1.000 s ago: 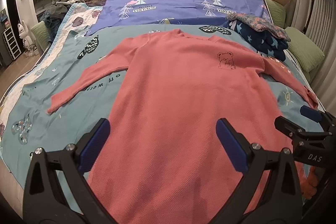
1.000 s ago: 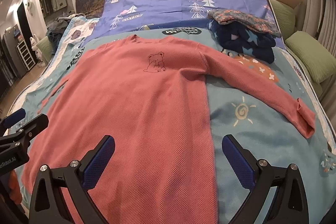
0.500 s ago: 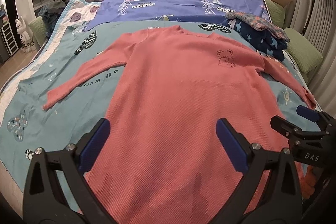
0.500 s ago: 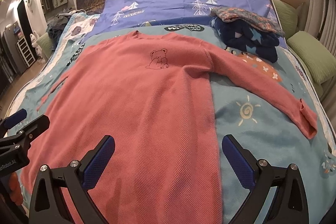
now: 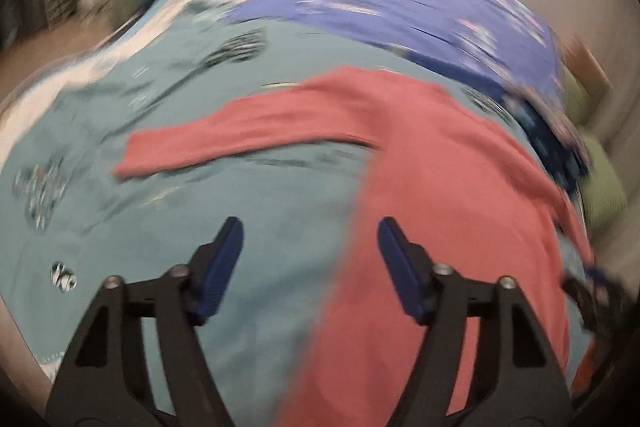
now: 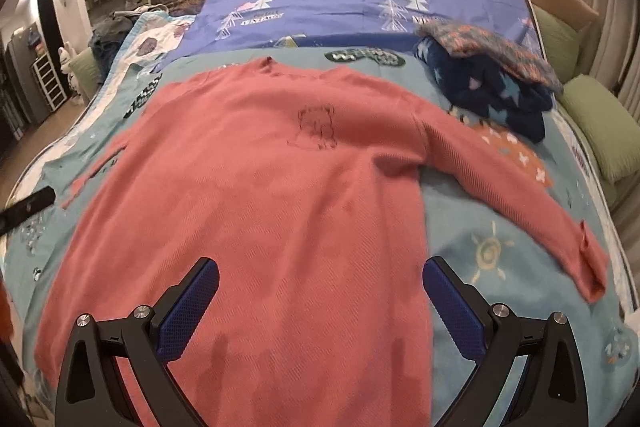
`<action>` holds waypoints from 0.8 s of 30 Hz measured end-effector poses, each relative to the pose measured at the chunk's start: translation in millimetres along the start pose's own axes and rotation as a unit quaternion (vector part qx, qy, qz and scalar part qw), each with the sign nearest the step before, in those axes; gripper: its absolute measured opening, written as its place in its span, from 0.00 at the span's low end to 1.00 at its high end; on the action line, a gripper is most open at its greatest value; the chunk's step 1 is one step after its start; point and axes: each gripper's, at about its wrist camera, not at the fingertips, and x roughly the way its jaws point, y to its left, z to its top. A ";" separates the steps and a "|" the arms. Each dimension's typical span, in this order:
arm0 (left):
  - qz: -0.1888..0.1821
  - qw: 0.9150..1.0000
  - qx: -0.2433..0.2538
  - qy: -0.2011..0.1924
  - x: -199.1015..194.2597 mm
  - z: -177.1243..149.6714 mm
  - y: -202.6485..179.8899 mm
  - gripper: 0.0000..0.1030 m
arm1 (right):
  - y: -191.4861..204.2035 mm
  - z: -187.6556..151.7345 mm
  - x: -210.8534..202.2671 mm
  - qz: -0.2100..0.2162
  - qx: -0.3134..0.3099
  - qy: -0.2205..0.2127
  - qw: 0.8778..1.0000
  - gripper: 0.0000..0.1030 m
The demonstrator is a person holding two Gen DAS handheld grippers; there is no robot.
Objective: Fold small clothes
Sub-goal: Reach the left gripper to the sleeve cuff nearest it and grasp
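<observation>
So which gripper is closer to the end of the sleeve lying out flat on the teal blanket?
Left. The left gripper, its jaws closing on nothing, hangs over the teal blanket near that sleeve. The right gripper is above the pink top's body.

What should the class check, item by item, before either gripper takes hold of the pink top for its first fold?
1. Pink top lies spread flat on the bedspread: ok.
2. Both sleeves stretched out to the sides, right sleeve and left sleeve: ok.
3. Right gripper has wide, empty jaws above the hem: ok.
4. Left gripper has nothing between its jaws, which are closing: ok.
5. Left gripper lined up with the sleeve cuff: cannot tell, its view is blurred.
6. Folded pile lies clear of the top's body: ok.
</observation>
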 end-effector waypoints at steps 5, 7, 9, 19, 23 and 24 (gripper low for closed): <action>0.010 0.992 -0.111 0.052 49.3 22.0 76.5 0.52 | -3.5 9.1 3.5 -0.012 -0.007 -0.009 1.000 1.00; -0.025 0.982 -0.171 0.079 70.5 25.2 100.2 0.45 | -7.9 11.5 8.1 -0.017 0.000 -0.006 1.000 1.00; -0.065 0.963 -0.241 0.101 94.8 27.1 125.3 0.44 | -11.4 13.1 13.7 -0.022 0.007 -0.001 1.000 1.00; -0.078 0.900 -0.418 0.099 154.2 28.1 180.5 0.43 | -9.2 15.7 39.6 -0.030 0.004 0.026 0.999 1.00; -0.064 0.880 -0.464 0.078 166.4 31.0 201.9 0.23 | -5.4 18.0 46.2 -0.027 0.002 0.029 0.999 1.00; -0.051 0.878 -0.469 0.078 168.3 32.7 206.3 0.06 | -4.8 18.8 47.6 -0.026 0.001 0.029 0.999 1.00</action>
